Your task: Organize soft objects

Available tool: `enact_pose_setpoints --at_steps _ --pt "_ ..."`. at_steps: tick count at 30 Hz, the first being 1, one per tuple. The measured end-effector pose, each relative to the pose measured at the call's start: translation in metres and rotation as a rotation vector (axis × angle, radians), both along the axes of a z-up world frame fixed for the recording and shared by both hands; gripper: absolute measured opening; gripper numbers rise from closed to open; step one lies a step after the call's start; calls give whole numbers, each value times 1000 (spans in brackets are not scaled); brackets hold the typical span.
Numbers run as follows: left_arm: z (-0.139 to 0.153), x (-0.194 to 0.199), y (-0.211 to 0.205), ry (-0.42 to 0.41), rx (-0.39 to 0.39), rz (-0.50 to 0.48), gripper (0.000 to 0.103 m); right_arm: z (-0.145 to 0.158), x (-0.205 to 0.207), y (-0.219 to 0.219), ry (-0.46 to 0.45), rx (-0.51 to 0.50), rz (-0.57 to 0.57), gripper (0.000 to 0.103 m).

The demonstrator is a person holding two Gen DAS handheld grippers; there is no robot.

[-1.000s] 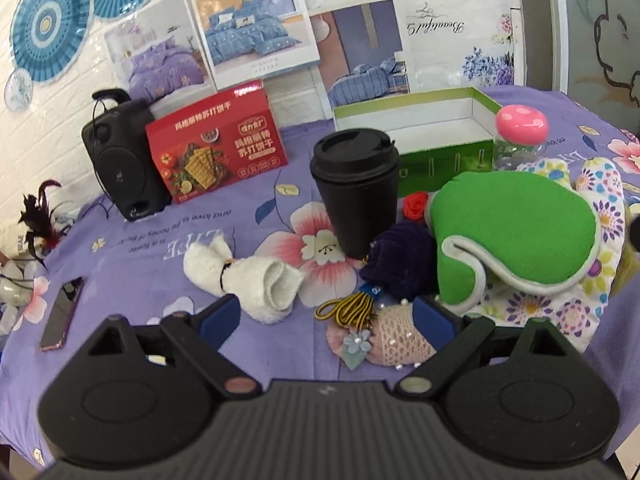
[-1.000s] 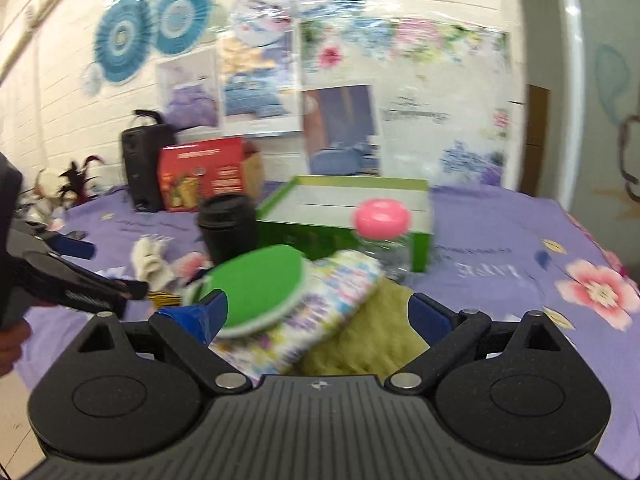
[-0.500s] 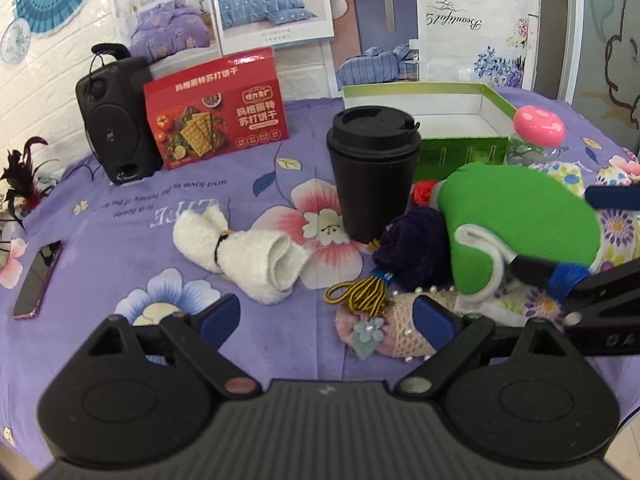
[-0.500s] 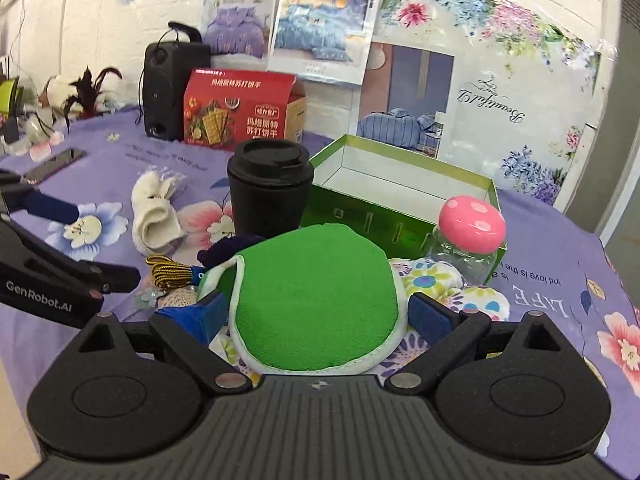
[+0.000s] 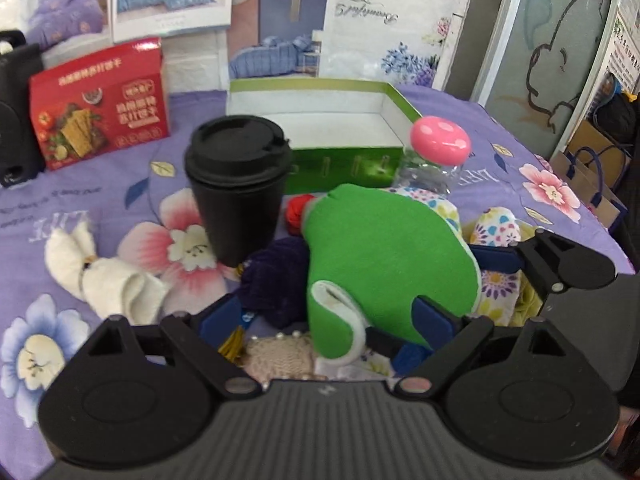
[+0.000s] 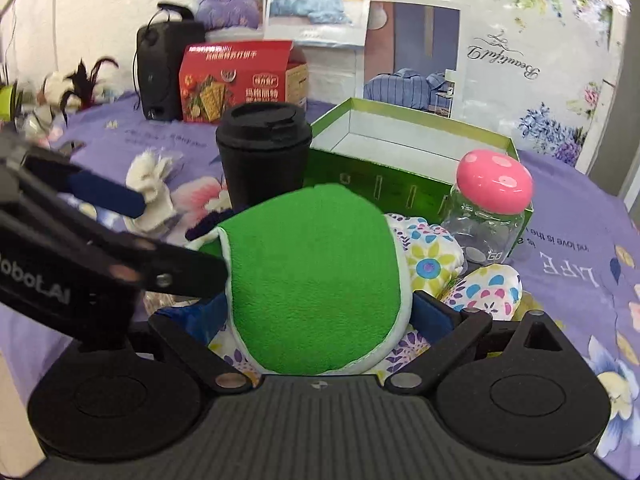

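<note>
Right gripper (image 6: 316, 312) advanced over last second: fingers spread, now straddling green plush oval mitt (image 6: 316, 280), not clamped. Left gripper (image 5: 332, 320) closed in too, fingers apart, mitt at 1 o'clock. Mitt atop floral cloth (image 6: 432, 260); green open cardboard box (image 6: 400, 160) at 12 o'clock. Grasp looks imminent.

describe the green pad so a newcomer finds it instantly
Start at the open green cardboard box at the back of the purple floral tablecloth. Just in front, right of the black lidded cup, lies the bright green fleece pad with white trim, atop a flowered cloth. Nothing else soft is solid green.
</note>
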State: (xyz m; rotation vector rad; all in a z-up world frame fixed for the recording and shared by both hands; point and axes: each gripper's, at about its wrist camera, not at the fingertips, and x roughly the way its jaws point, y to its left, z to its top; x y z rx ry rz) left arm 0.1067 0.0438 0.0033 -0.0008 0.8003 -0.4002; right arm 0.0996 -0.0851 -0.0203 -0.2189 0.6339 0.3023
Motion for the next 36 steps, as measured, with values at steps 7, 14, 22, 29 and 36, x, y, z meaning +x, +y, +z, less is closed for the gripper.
enact_pose_setpoints --at_steps 7,14,22,29,36 --pt "-10 14 2 59 -71 -23 68 -5 -4 -11 -92 101 21 83" --pt "8 7 0 -5 -97 -37 29 1 -10 -20 -125 221 106 31" --pt "59 5 -4 -145 -90 -53 29 40 -13 -19 -287 201 130 29" --pt "105 97 -37 -218 -48 -51 29 90 74 -41 -338 120 136 30" --pt "80 213 -61 -121 60 74 77 80 188 -72 -109 138 41 35"
